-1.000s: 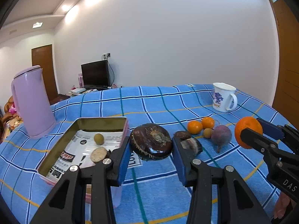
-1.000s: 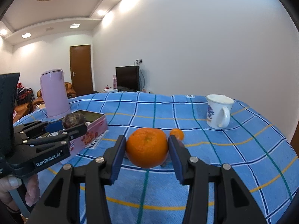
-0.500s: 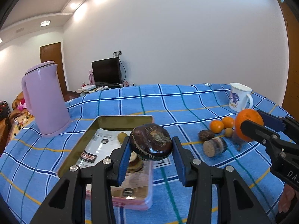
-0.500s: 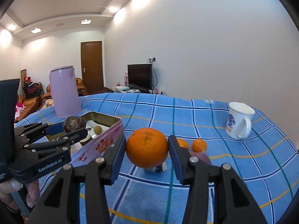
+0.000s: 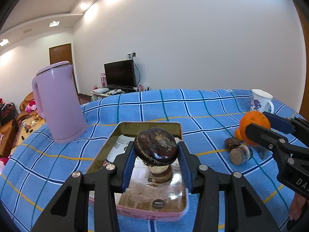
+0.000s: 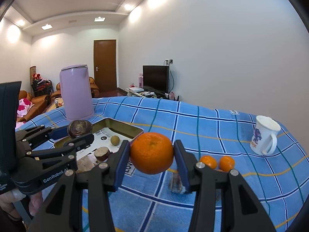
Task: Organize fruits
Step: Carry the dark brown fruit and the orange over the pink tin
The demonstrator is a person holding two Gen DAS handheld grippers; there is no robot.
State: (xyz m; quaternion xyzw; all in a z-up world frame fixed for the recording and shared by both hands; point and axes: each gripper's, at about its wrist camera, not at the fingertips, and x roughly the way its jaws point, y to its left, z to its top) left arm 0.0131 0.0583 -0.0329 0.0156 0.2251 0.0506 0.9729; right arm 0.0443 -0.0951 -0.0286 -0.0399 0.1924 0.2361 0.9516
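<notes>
Right now your left gripper is squeezing a dark brown fruit and holding it up over the pink tin. Your right gripper is squeezing a big orange in the air, near the tin's right side. Inside the tin lie a small yellow-green fruit and a cut brown piece. Two little oranges sit on the blue checked table, near the white mug by the right edge.

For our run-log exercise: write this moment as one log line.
left gripper: shut on dark brown fruit, above tin | right gripper: shut on large orange, over tablecloth
</notes>
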